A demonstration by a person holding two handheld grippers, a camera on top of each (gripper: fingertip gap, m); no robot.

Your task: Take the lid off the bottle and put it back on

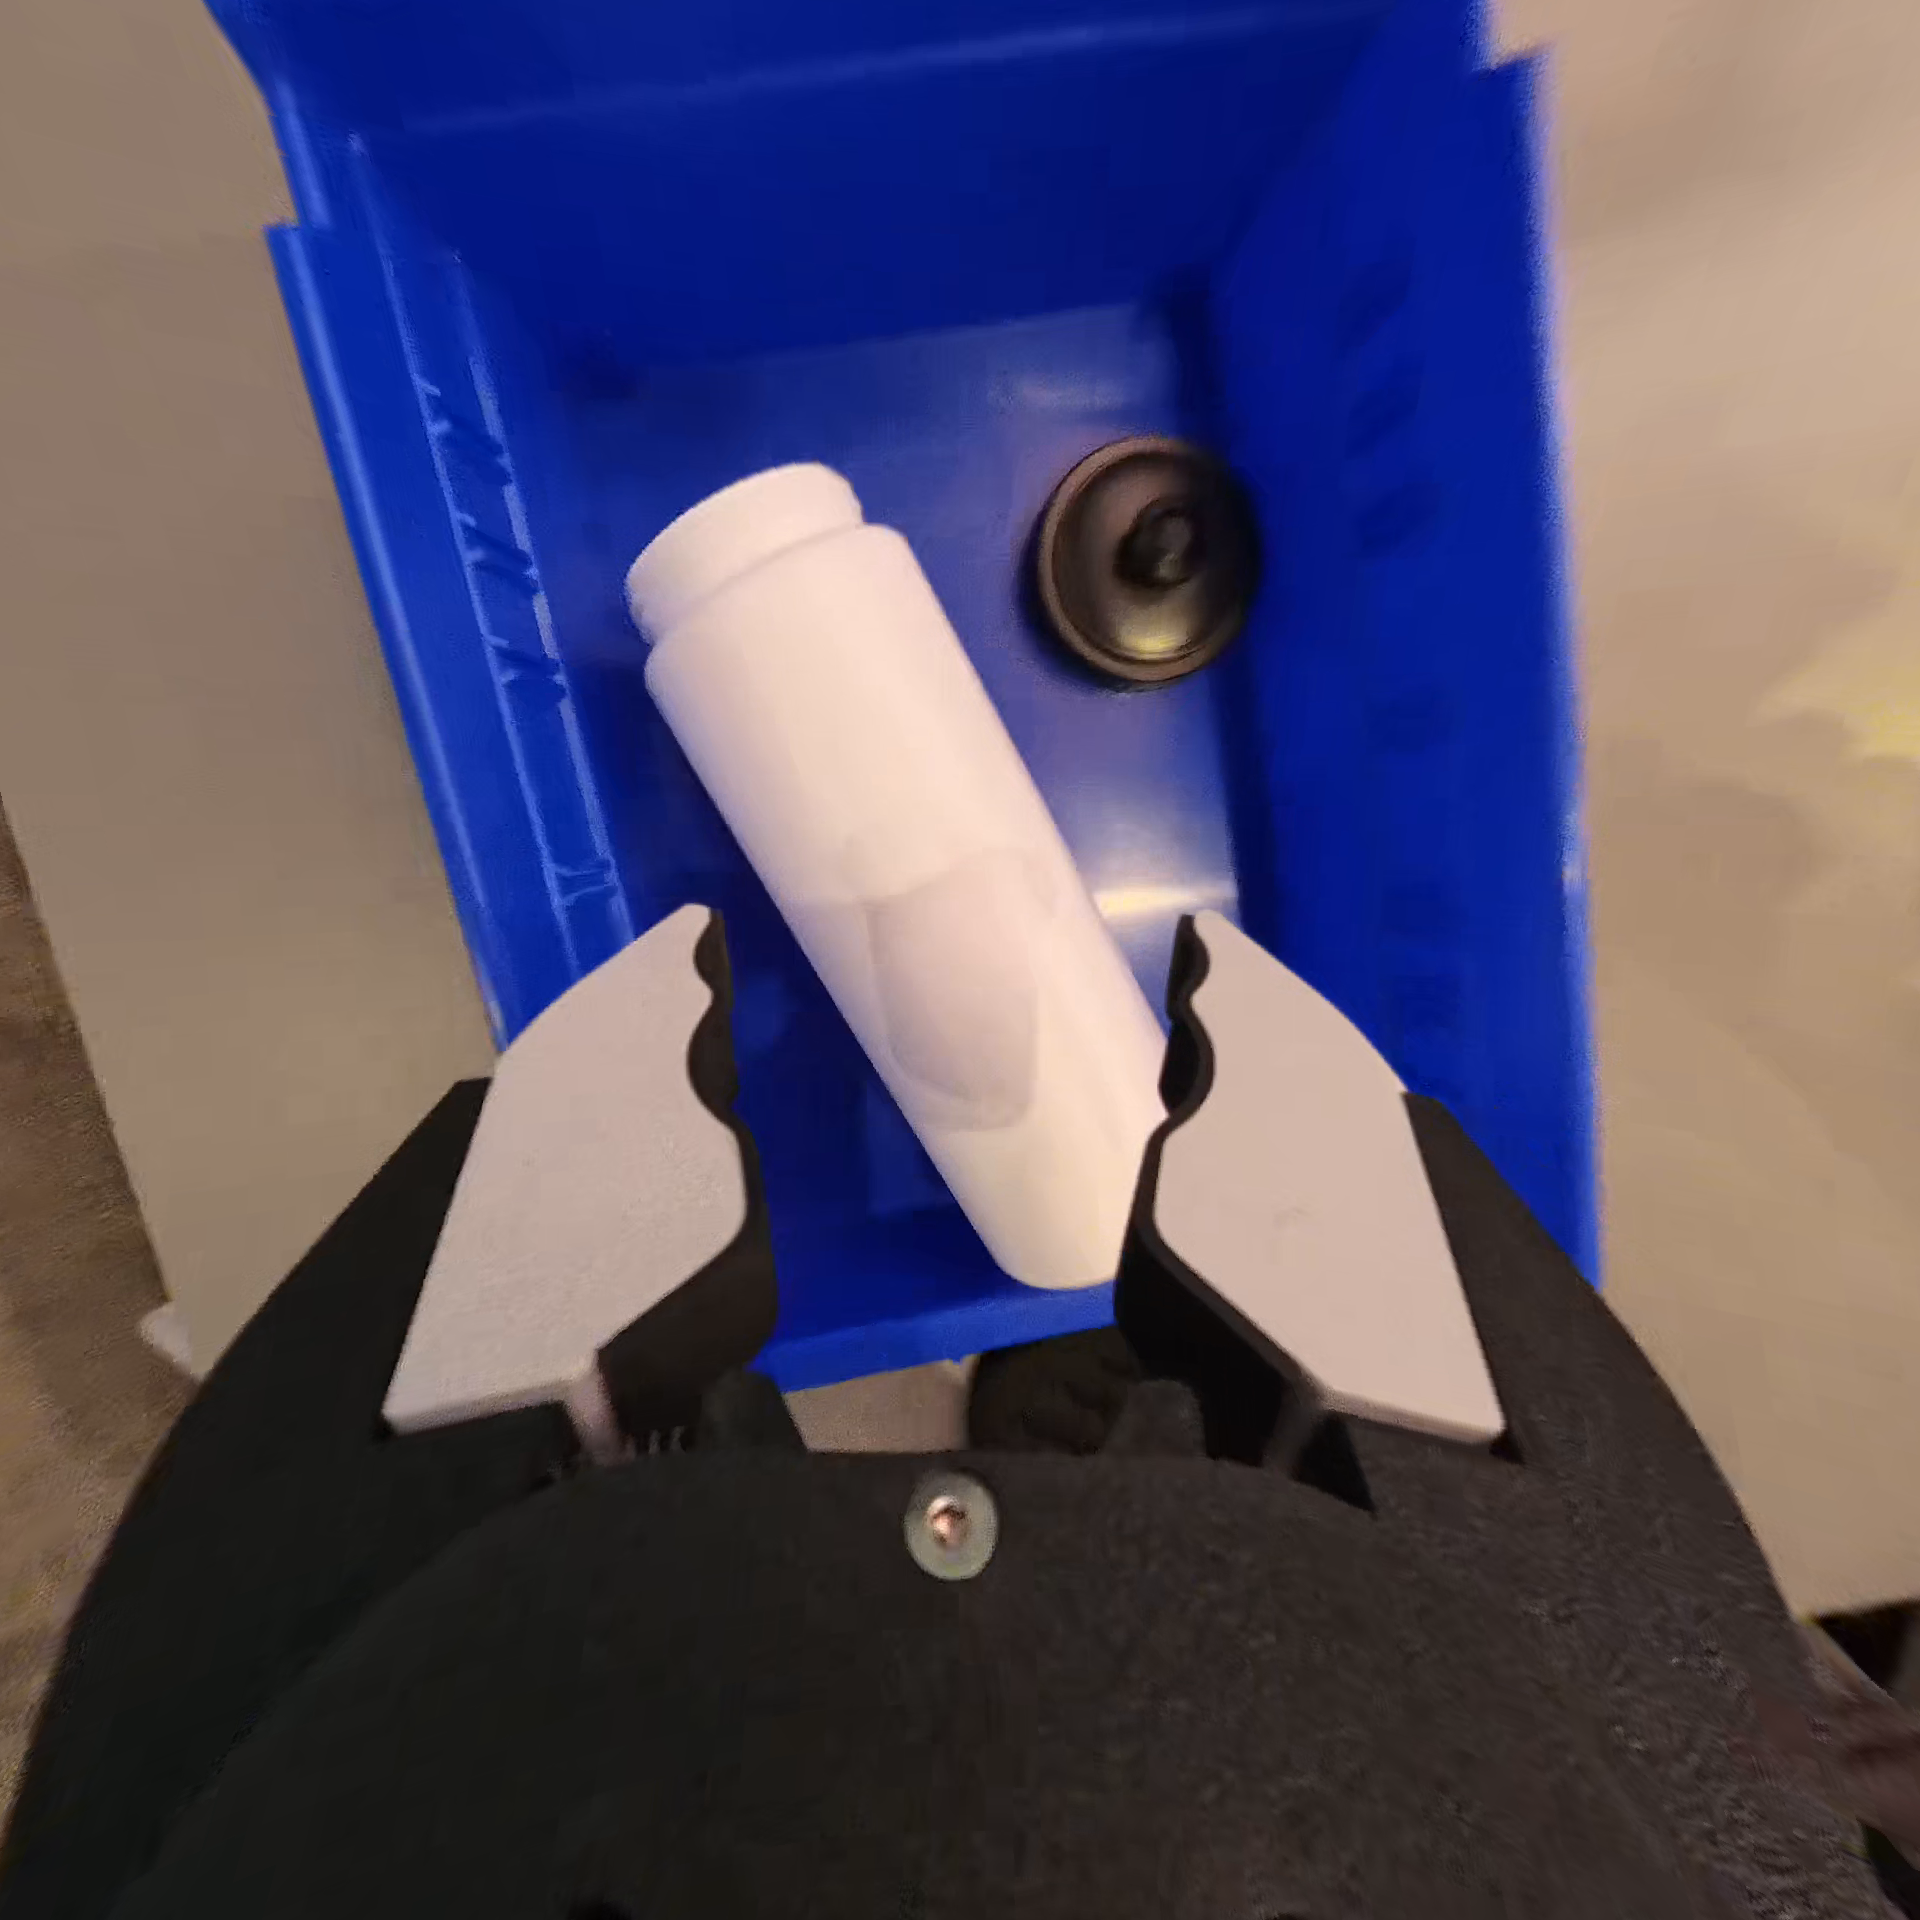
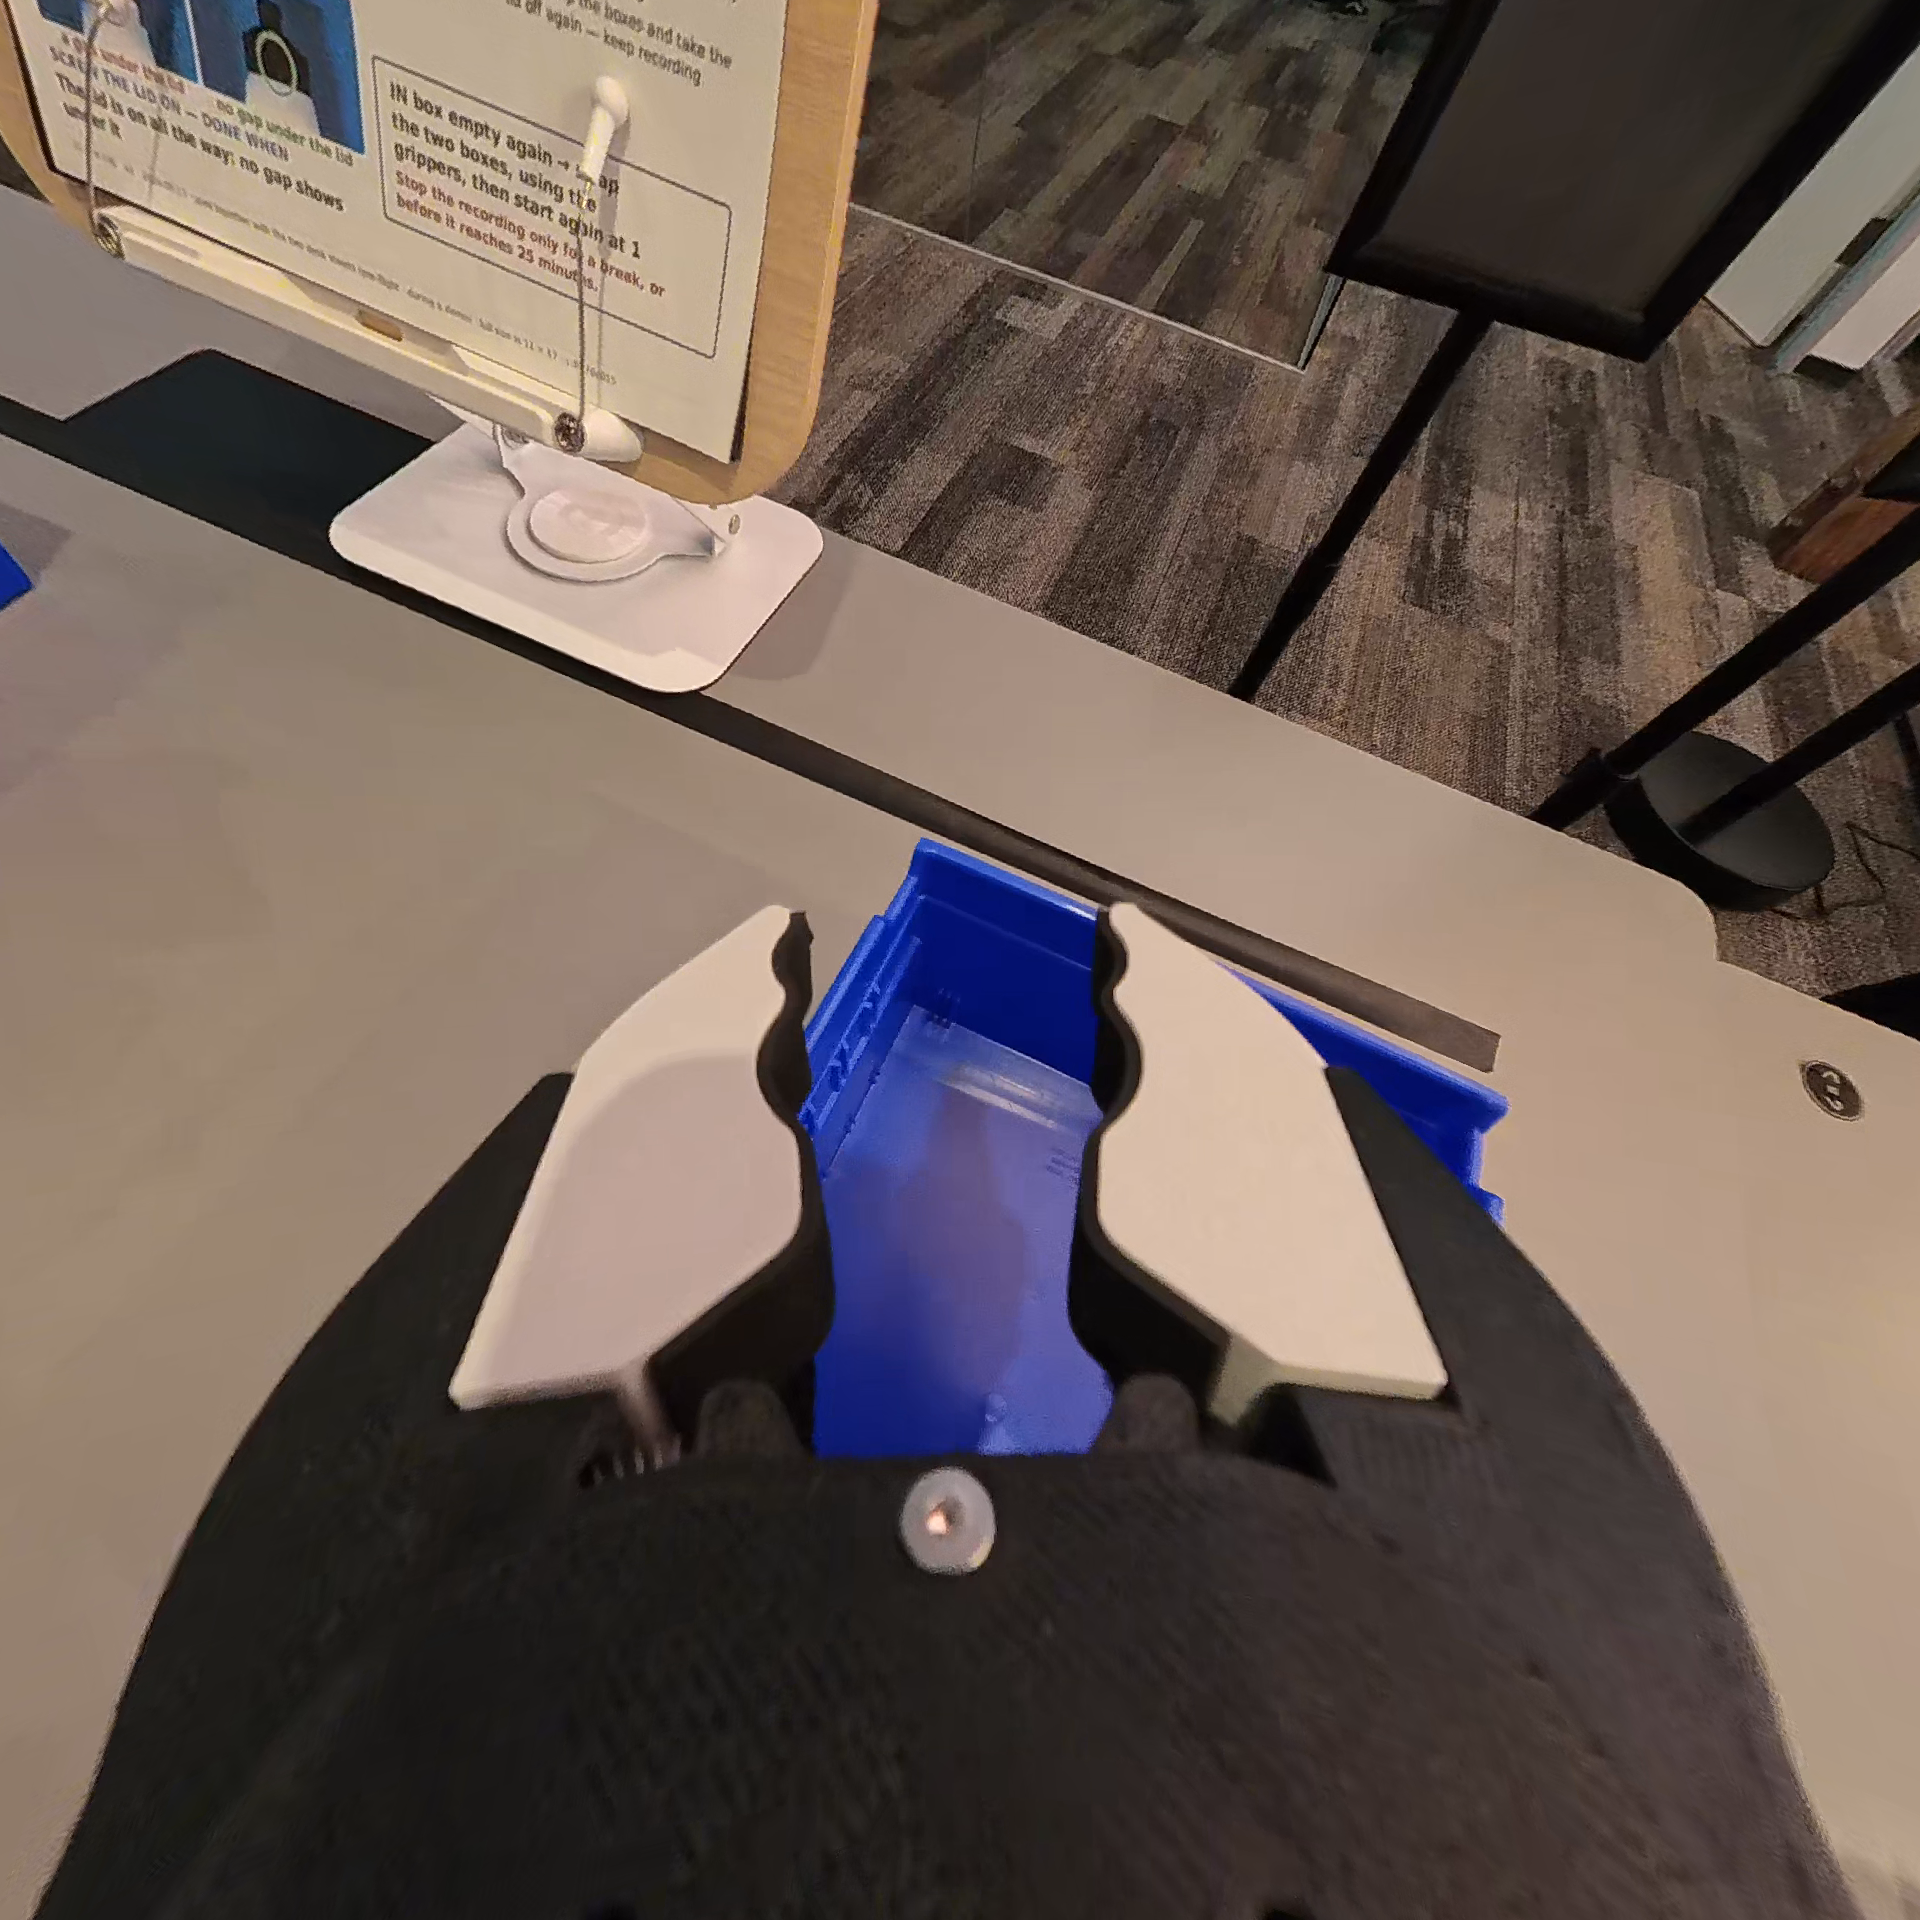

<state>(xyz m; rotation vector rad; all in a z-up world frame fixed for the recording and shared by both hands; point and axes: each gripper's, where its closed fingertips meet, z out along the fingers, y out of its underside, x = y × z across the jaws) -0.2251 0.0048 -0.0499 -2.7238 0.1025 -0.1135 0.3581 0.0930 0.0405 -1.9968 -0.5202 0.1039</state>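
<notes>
We see the white bottle lying on its side on the floor of a blue bin, set diagonally, with its open threaded neck pointing to the far left and its flat base to the near right. It carries no lid. The black round lid lies apart from it on the same floor, near the right wall, its hollow inside turned up.

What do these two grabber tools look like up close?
Both look alike. The left gripper and right gripper each have a broad, rounded, matte black body with a rough texture, one silver screw at its centre, and two pale grey wedge-shaped fingers lined with wavy black pads. No cables or sleeves show.
</notes>
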